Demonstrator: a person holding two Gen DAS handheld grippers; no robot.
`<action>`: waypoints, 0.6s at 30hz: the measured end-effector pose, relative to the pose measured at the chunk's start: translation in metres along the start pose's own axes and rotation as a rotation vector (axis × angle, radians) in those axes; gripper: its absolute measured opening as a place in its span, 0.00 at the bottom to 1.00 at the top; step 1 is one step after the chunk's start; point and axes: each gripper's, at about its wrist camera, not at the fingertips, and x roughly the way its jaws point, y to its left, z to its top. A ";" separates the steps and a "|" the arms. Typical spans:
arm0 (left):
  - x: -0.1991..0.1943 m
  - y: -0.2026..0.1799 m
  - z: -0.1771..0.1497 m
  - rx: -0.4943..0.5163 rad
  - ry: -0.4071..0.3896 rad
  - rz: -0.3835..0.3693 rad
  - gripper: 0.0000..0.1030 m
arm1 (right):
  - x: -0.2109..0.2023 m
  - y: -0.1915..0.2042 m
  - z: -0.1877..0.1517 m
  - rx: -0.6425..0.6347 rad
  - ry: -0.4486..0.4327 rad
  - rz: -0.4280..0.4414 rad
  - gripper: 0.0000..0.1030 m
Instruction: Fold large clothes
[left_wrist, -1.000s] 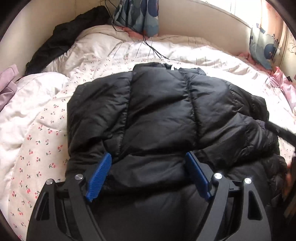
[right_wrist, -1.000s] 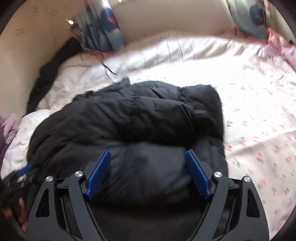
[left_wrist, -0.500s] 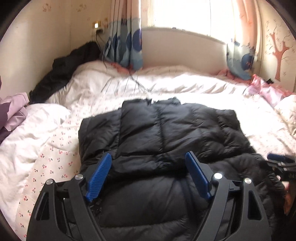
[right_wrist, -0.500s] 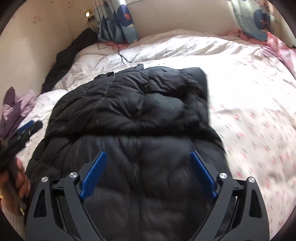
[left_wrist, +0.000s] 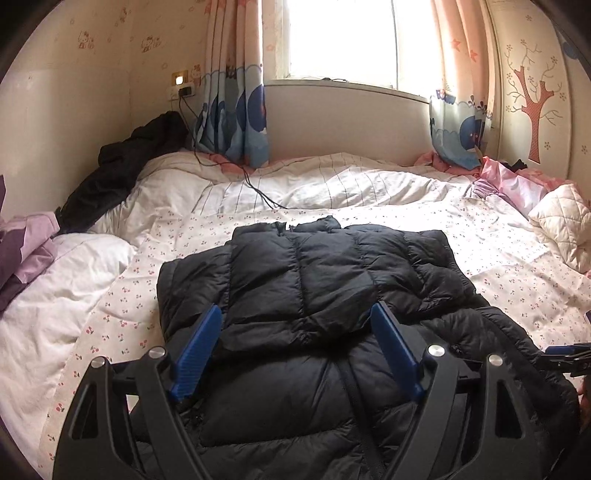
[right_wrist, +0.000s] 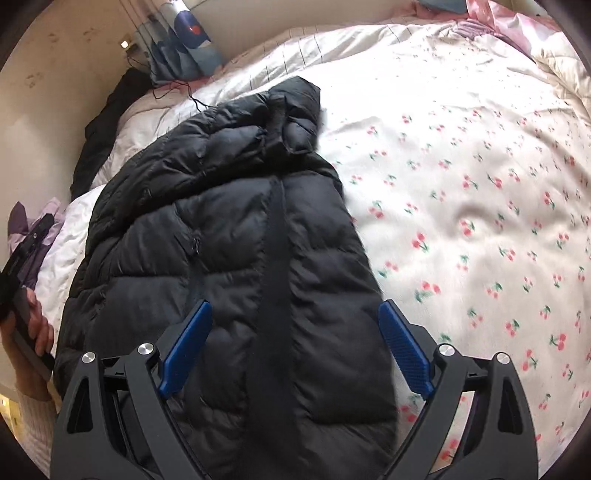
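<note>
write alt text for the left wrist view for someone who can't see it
A black puffer jacket, partly folded, lies on a bed with a cherry-print sheet, seen between the open blue-padded fingers of the left gripper, which holds nothing. Behind are a bright window, patterned curtains and another dark garment by the wall.

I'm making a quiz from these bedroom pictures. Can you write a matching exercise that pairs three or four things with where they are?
Things:
1. black quilted puffer jacket
2. crumpled dark garment
3. white quilted pillow
4. lit wall socket

Places:
A. far left corner of the bed
B. wall left of the curtain
C. middle of the cherry-print bedsheet
D. right edge of the bed

Pairs: 1-C, 2-A, 3-D, 4-B
</note>
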 end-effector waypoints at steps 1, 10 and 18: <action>-0.001 -0.002 0.000 0.005 -0.002 0.000 0.77 | -0.002 -0.001 -0.002 -0.004 0.007 0.000 0.85; -0.009 -0.013 0.001 0.053 -0.030 -0.002 0.77 | -0.020 -0.006 -0.020 -0.059 0.076 0.005 0.85; -0.032 -0.002 0.002 0.063 -0.024 -0.014 0.77 | -0.031 -0.012 -0.039 -0.056 0.156 0.077 0.85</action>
